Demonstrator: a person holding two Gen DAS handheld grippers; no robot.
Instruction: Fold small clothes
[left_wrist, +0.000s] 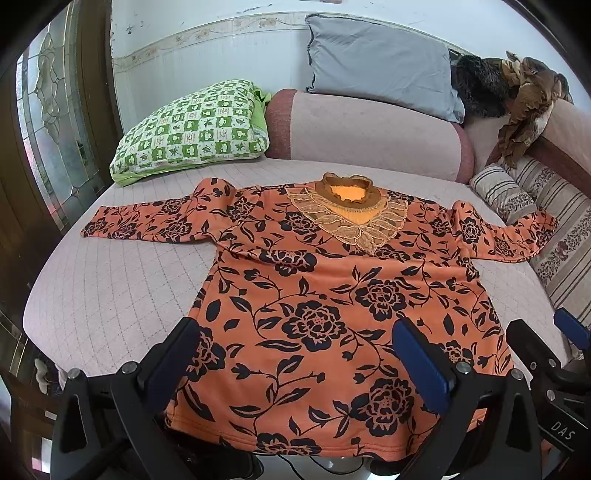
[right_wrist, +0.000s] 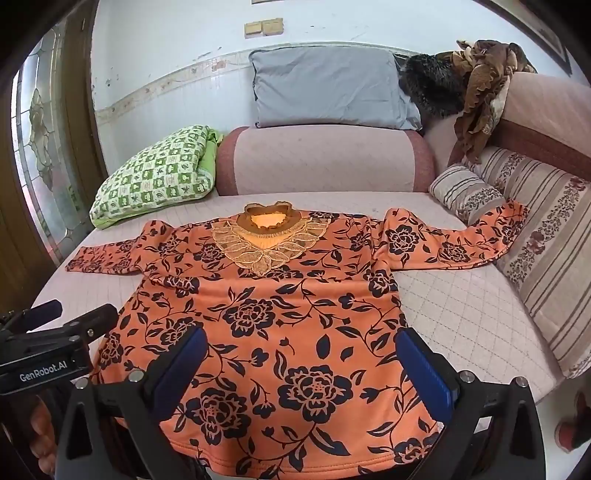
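Note:
An orange long-sleeved top with black flowers (left_wrist: 325, 295) (right_wrist: 280, 325) lies flat, face up, on a pale quilted bed, both sleeves spread out sideways. Its lace collar (left_wrist: 347, 210) (right_wrist: 267, 236) points toward the pillows. My left gripper (left_wrist: 295, 354) hovers open above the hem's left half, nothing between its blue pads. My right gripper (right_wrist: 303, 365) hangs open over the hem's right half, also empty. In the left wrist view the right gripper (left_wrist: 543, 343) shows at the right edge; in the right wrist view the left gripper (right_wrist: 70, 321) shows at the left edge.
A green checked pillow (left_wrist: 192, 129) (right_wrist: 155, 173), a pink bolster (left_wrist: 365, 133) (right_wrist: 325, 158) and a grey pillow (left_wrist: 380, 62) (right_wrist: 328, 88) line the far side. Striped cushions (left_wrist: 546, 221) (right_wrist: 532, 221) and brown clothes (left_wrist: 524, 103) (right_wrist: 476, 81) sit at the right. A glass door (left_wrist: 48, 129) stands left.

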